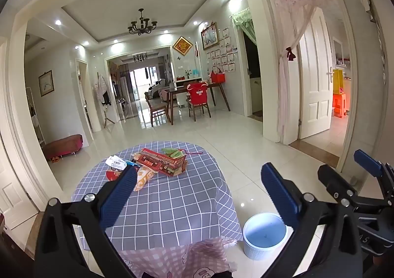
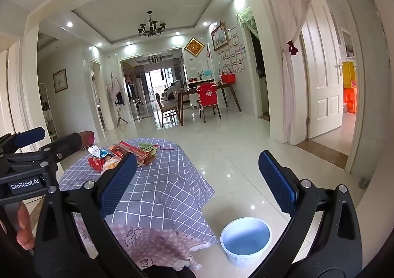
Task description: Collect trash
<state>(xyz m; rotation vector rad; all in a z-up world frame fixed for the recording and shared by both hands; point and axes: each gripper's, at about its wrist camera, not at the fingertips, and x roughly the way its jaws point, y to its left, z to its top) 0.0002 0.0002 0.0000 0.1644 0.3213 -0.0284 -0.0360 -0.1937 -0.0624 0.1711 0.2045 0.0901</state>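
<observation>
Inventory by count, both wrist views:
- Bench [image 1: 172, 199], draped in a grey checked cloth: 1
- Pink checked cloth [image 1: 172, 258] at its near edge: 1
- Bin, pale blue, ribbed [image 1: 264, 236] on the floor just beside the bench: 1
- Red printed carton [image 1: 160, 161]: 1
- Green wrapper [image 1: 173, 152]: 1
- Orange-and-white packet [image 1: 144, 177]: 1
- White-and-blue wrapper [image 1: 117, 162]: 1
- Red wrapper [image 1: 112, 175], partly hidden: 1; pile overlaps, exact total uncertain
- Grippers: 2, left gripper [image 1: 199, 194] and right gripper [image 2: 197, 183], two blue-padded jaws each, spread wide with nothing between
- Hand [image 2: 23, 226] on a handle: 1
- Chandeliers: 2, near [image 1: 142, 24] and far
- Dining chairs: 2
</observation>
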